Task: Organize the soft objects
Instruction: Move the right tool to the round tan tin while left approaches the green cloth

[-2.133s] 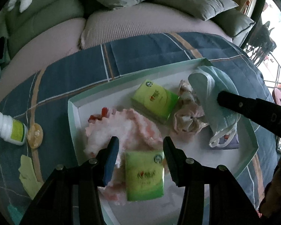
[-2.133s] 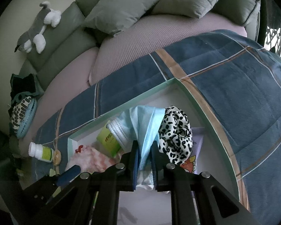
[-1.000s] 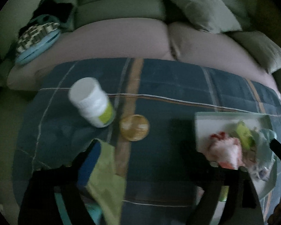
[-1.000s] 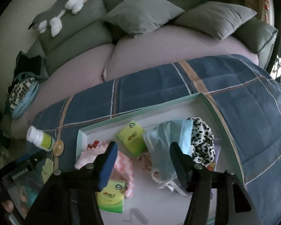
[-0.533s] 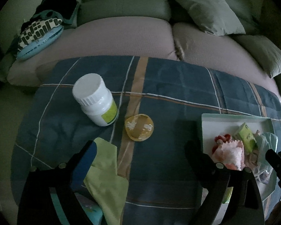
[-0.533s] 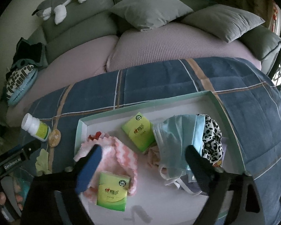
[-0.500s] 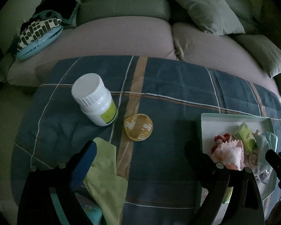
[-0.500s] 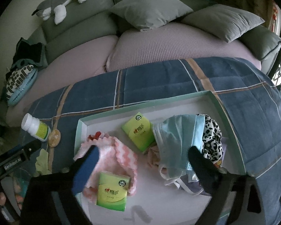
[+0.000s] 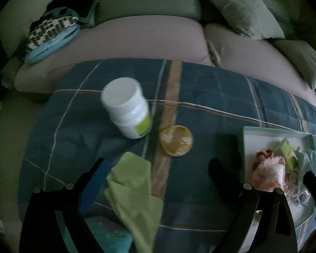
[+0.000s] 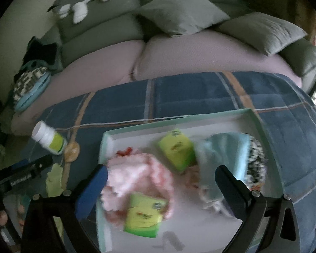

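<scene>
A light green cloth (image 9: 134, 191) lies crumpled on the blue plaid blanket, between the wide-open fingers of my left gripper (image 9: 158, 168), which is empty; the cloth also shows in the right wrist view (image 10: 54, 179). My right gripper (image 10: 161, 176) is wide open and empty above a pale green tray (image 10: 179, 124). The tray holds a pink fluffy cloth (image 10: 134, 179), two green tissue packs (image 10: 177, 147) (image 10: 144, 215), a blue face mask (image 10: 223, 154) and a leopard-print item (image 10: 256, 166). The tray also shows in the left wrist view (image 9: 276, 131).
A white pill bottle (image 9: 127, 109) lies on the blanket beside a round yellow disc (image 9: 176, 140). A teal item (image 9: 107, 236) sits under the green cloth. Behind is a sofa with grey cushions (image 10: 181, 10), a plush toy (image 10: 82, 0) and a patterned bag (image 9: 50, 35).
The right gripper let go of the blue mask into the tray and opened wide. The left gripper swung from the tray to the green cloth and now sits closer to it.
</scene>
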Available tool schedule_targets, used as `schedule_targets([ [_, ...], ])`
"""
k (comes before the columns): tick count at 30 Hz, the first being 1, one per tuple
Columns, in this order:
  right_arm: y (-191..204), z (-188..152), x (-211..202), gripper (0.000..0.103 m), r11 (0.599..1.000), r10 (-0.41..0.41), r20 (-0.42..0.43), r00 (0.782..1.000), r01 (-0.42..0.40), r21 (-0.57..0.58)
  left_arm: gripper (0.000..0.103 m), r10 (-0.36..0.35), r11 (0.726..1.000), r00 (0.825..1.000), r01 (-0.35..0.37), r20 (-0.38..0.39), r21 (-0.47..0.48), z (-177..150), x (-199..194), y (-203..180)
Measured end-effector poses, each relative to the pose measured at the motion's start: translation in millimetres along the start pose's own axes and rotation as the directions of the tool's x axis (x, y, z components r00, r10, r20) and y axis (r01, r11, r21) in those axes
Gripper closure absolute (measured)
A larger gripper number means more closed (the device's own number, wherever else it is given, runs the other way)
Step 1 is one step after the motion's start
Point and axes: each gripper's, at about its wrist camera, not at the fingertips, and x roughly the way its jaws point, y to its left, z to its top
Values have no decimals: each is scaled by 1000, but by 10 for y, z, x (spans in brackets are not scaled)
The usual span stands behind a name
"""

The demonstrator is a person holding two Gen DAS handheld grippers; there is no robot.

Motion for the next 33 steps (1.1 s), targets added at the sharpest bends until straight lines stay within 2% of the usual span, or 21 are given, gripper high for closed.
schedule_targets([
  [10, 701, -102, 108, 0, 981, 129, -30, 991, -132, -143, 8, 32, 990, 998, -39, -56, -138, -60, 79, 627],
  [16, 972, -147, 262, 0, 962, 184, -69, 980, -194, -193, 8, 9, 985, 993, -30, -120, -172, -120, 207, 842],
  [18, 1018, -157, 308, 0, 957, 193, -77, 978, -205, -204, 8, -19, 986, 992, -3, -128, -169, -97, 245, 867],
  [20, 1056, -161, 361, 0, 954, 202, -90, 975, -216, -208, 8, -72, 988, 987, 52, -143, -143, -64, 298, 874],
  [22, 1080, -162, 393, 0, 952, 207, -97, 973, -224, -210, 8, -88, 992, 981, 72, -170, -102, -26, 359, 876],
  [25, 1109, -160, 439, 3, 948, 217, -109, 970, -236, -214, 8, -64, 998, 970, 67, -233, 5, 38, 466, 848],
  [27, 1124, -156, 468, 8, 946, 219, -119, 968, -241, -216, 8, -38, 996, 968, 56, -248, 68, 61, 473, 818],
  [30, 1159, -128, 536, 16, 942, 236, -140, 962, -261, -209, 8, -13, 980, 963, 66, -269, 188, 97, 479, 674],
  [33, 1201, -89, 614, 21, 937, 254, -163, 953, -285, -202, 8, -76, 964, 935, 157, -346, 212, 114, 605, 569],
])
